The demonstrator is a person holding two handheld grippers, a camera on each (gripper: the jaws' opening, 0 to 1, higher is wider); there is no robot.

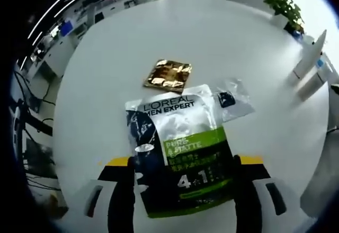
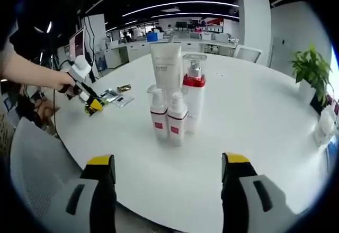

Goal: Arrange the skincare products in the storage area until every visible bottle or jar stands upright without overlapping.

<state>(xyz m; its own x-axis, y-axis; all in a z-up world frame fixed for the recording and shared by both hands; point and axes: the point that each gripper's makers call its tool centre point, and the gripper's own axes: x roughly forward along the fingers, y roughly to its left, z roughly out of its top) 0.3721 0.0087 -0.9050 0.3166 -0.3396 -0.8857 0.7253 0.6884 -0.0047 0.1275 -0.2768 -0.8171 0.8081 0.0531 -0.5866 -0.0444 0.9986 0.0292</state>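
Note:
A dark blue, green and silver L'Oreal pouch [image 1: 183, 153] lies flat on the white round table [image 1: 212, 37], between the wide-spread jaws of my left gripper [image 1: 184, 190]. Past it lie a gold sachet [image 1: 168, 75] and a clear sachet [image 1: 233, 99]. Upright in a tight cluster on the table stand a white tube [image 2: 165, 66], a tall bottle with a red band [image 2: 194, 92] and two small pump bottles [image 2: 159, 114] [image 2: 176, 117]. My right gripper [image 2: 169, 169] is open, short of them. A person's hand holds the left gripper [image 2: 87, 99] beside the sachets [image 2: 114, 96].
A potted plant [image 2: 312, 69] and white containers [image 2: 323, 127] stand at the table's right edge; the plant [image 1: 283, 5] and white boxes [image 1: 310, 66] also appear past the sachets. A grey chair [image 2: 32, 159] sits at the near left. Desks and monitors fill the room behind.

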